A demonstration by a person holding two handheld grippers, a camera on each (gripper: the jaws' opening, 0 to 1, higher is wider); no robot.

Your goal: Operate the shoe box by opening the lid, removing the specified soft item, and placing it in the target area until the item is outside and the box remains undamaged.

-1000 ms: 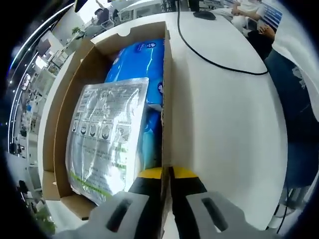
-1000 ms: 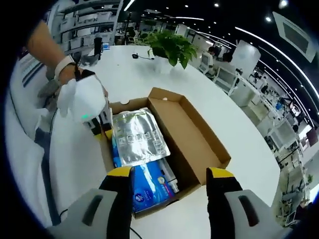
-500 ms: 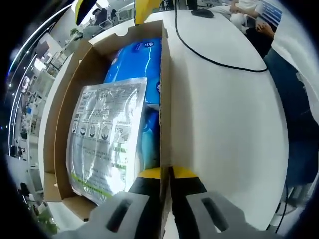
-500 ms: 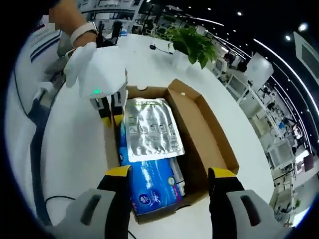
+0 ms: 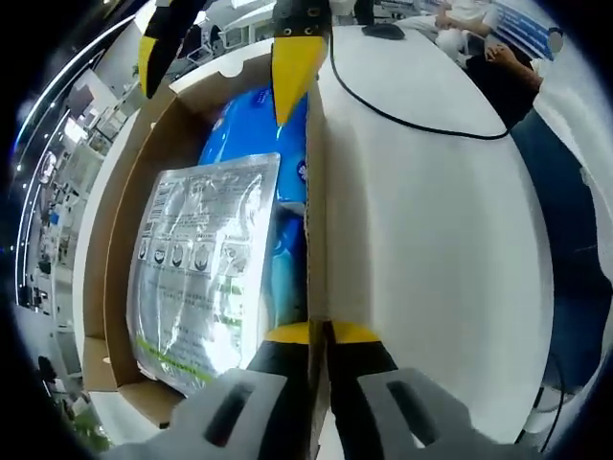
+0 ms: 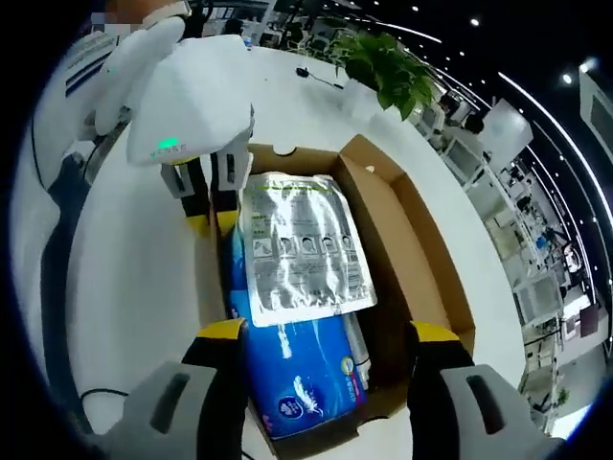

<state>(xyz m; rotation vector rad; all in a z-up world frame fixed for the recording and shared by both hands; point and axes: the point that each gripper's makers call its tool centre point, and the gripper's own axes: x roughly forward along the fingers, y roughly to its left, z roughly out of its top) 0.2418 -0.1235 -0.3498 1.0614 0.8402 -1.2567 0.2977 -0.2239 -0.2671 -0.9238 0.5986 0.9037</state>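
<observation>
1. My left tool [image 5: 318,335] is clamped on the side wall of the shoe box [image 5: 314,192], its jaws together over the cardboard edge. In the right gripper view this same left tool [image 6: 213,216] stands at the box wall nearest the person's side of the desk [image 6: 134,278]. I judge its job is to pin the box, so the grip should stay firm without crushing or bending the wall.

2. The box is open. Inside lies a silver foil pouch [image 5: 201,278] on top of a blue soft pack [image 5: 273,120], both well within the walls.

3. My right tool [image 6: 326,335] hovers above the end of the box with its jaws wide apart, holding nothing. In the left gripper view its yellow tips come down over the far end of the box, one [image 5: 292,62] above the blue pack.

4. To do this well, I would lower the right tool straight down, keep both tips off the cardboard, and pinch only the soft item.

5. A black cable [image 5: 402,115] lies across the desk, well apart from the box.
</observation>
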